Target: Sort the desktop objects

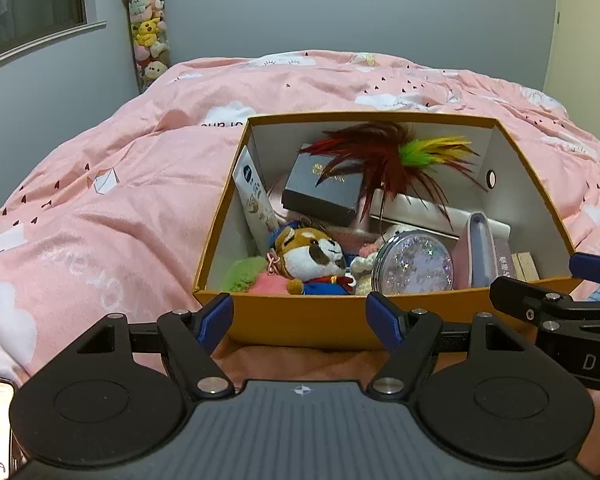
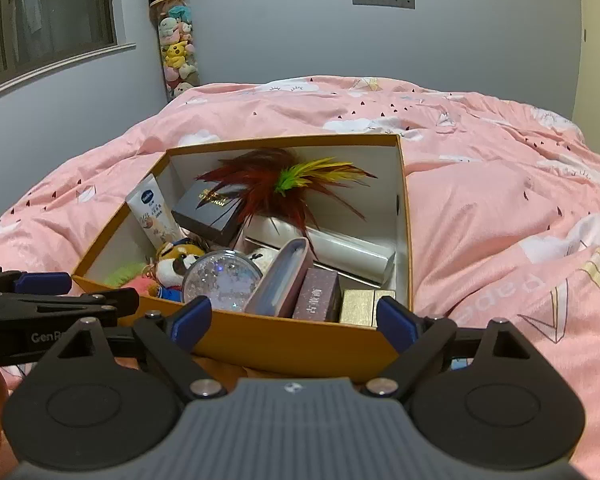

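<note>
I judge the sorting nearly finished: everything I can see sits inside the orange box (image 1: 300, 316) on the bed (image 1: 100, 200), and the quilt around it shows no loose item in either view.

Going left to right through the box: a cream tube (image 1: 254, 196) leans on the left wall, with green and pink fluff (image 1: 252, 278) at the near left corner. Beside that lies the plush (image 1: 312, 260), and behind it the black case (image 1: 324, 190). The feather toy (image 1: 400, 156) spreads across the back, over a white box (image 1: 420, 210). The glitter mirror (image 1: 414, 268) stands against the near wall, touching the plush's side. Right of it a pink case (image 2: 280, 280) stands on edge, then a purple box (image 2: 318, 294), then gold boxes (image 2: 360, 306) in the near right corner.

My left gripper (image 1: 300, 314) hovers just before the near wall, fingers (image 1: 216, 316) spread wide and carrying nothing. My right gripper (image 2: 296, 318) sits at the right end of that wall, likewise wide and empty.

What is left, as far as I can tell, is little: perhaps tidying the pile. Anything outside these views I cannot vouch for.
</note>
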`<action>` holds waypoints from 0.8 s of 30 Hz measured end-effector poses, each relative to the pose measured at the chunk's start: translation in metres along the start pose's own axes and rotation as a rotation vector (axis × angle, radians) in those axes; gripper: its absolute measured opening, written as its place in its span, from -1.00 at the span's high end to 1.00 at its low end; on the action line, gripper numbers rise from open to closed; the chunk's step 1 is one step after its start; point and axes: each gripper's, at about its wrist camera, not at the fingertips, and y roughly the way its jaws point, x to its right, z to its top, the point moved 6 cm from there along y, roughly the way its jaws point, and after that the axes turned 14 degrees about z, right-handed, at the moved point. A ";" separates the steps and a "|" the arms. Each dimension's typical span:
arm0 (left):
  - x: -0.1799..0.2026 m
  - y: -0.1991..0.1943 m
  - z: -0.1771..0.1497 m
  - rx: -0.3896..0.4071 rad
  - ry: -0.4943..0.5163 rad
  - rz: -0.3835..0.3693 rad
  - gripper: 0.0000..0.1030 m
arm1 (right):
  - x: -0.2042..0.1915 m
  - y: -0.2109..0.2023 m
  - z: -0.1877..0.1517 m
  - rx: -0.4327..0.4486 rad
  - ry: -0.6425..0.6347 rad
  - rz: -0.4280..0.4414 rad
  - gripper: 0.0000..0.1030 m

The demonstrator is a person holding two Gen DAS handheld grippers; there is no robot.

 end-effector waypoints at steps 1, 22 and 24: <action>0.000 0.001 -0.001 -0.005 0.004 0.002 -0.67 | -0.001 0.000 0.000 -0.002 -0.009 -0.003 -0.76; 0.007 0.018 -0.016 -0.082 0.040 0.001 -0.67 | -0.004 0.005 -0.006 -0.020 -0.074 -0.032 -0.83; 0.006 0.018 -0.015 -0.078 0.039 0.002 -0.67 | -0.004 0.005 -0.006 -0.020 -0.074 -0.032 -0.83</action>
